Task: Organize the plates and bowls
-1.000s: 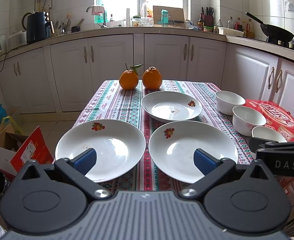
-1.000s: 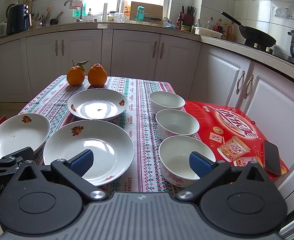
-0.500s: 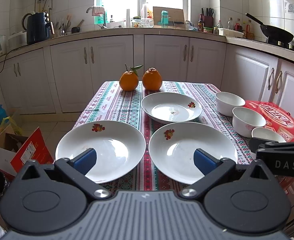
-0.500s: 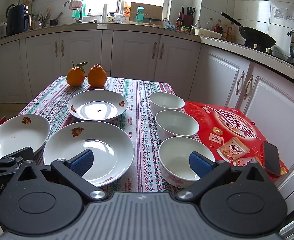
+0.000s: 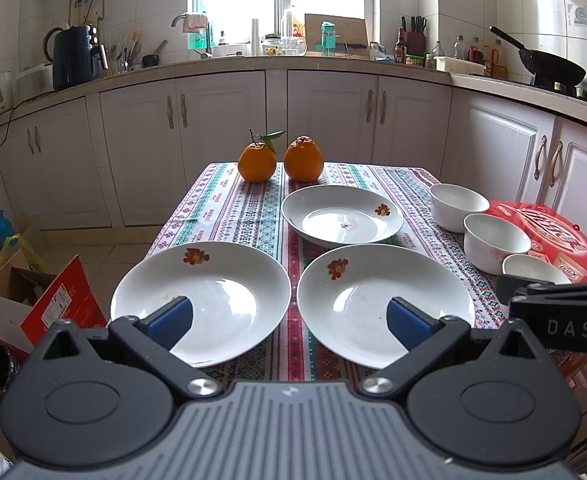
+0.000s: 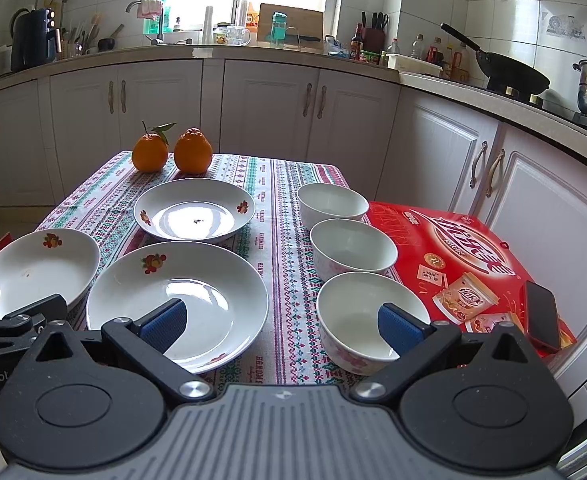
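Observation:
Three white plates with fruit prints lie on the patterned tablecloth: a near-left plate [image 5: 201, 300], a near-middle plate [image 5: 385, 304] and a far plate [image 5: 341, 216]. Three white bowls stand in a row on the right: far bowl [image 6: 331, 202], middle bowl [image 6: 353, 246], near bowl [image 6: 367, 314]. My left gripper [image 5: 289, 320] hovers open above the front edges of the two near plates, holding nothing. In the right wrist view my right gripper [image 6: 281, 322] is open and empty, spanning the near-middle plate [image 6: 177, 300] and the near bowl.
Two oranges [image 5: 279, 160] sit at the table's far end. A red snack box [image 6: 465, 264] with a dark phone [image 6: 543, 316] on it lies right of the bowls. White cabinets [image 5: 213, 136] stand behind; cardboard boxes [image 5: 33, 304] sit on the floor at left.

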The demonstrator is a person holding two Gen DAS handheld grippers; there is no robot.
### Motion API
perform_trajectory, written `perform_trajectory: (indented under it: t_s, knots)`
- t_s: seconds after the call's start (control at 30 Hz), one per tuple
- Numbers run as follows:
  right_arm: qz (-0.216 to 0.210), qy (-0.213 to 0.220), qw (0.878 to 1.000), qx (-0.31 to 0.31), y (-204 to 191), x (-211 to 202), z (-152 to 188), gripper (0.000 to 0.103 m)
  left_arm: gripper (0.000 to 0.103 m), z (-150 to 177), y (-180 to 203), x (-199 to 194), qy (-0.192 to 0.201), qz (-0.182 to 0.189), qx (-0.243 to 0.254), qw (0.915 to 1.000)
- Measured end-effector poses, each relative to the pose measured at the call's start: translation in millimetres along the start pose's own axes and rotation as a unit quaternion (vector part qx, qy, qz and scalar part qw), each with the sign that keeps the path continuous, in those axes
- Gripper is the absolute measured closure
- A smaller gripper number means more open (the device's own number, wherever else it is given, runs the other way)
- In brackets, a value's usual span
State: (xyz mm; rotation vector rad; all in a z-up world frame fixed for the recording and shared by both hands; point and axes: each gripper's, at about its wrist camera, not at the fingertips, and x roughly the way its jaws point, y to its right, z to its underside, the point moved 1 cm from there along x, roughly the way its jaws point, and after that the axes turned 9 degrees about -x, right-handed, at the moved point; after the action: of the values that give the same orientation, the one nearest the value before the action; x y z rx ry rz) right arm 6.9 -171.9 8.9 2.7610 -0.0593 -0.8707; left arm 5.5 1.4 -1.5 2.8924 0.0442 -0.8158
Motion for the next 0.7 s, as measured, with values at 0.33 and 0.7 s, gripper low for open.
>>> perform_trajectory:
  t_s: [0.33, 0.7]
  knots:
    - [0.003, -0.001, 1.0, 0.0, -1.5, 0.7, -0.3, 0.0, 0.001, 0.1, -1.1, -0.1, 0.0, 0.001, 0.001, 1.0]
    - [0.004, -0.001, 1.0, -0.001, -3.5, 1.1, -0.4, 0.0, 0.001, 0.6, -3.0, 0.8, -0.002, 0.002, -0.001, 1.0]
